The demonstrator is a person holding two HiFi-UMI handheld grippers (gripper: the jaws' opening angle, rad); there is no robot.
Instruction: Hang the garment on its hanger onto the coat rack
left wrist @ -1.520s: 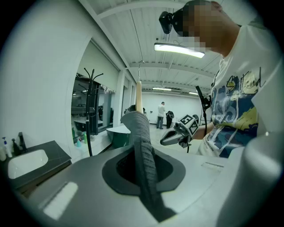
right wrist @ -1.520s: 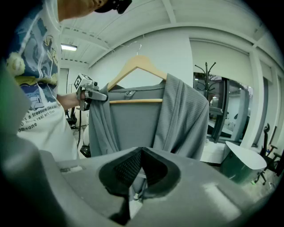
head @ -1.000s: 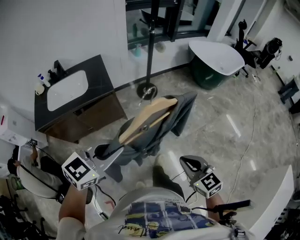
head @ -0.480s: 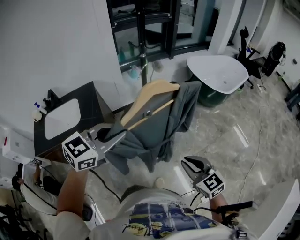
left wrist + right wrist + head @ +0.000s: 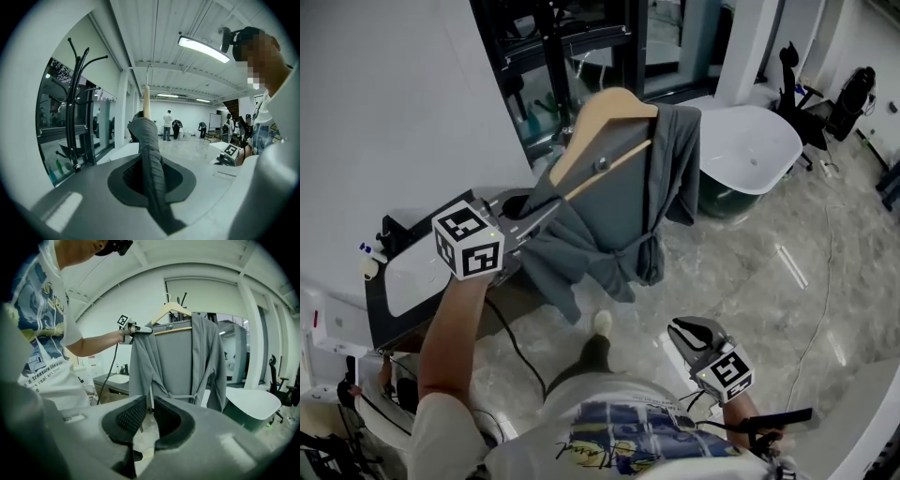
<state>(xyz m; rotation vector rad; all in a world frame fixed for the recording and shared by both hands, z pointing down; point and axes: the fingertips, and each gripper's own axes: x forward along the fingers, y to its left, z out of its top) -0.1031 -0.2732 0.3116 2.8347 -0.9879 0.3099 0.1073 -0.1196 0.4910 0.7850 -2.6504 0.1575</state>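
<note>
The grey garment (image 5: 623,216) is being held aloft at the upper middle of the head view, draped over its wooden hanger (image 5: 602,117). The left gripper (image 5: 534,214) is being pressed shut on the garment's shoulder, where the cloth is wrapped over the hanger's end. Cloth and wood are thus being gripped together, and the garment is being stopped from sliding off. The arm is being stretched out and the gripper held almost level, evidently so that the hem is being kept off the marble floor (image 5: 750,281). The wire hook (image 5: 149,70) is being left free and upright above the jaws. The coat rack (image 5: 74,108) is being shown at the left of the left gripper view, near the hanger but apart from it, and the hook is not yet being set on it. The right gripper (image 5: 680,328) is being held low at the lower right of the head view. Its jaws are all but closed on nothing, and it is probably being kept in reserve for steadying the hanger.
</note>
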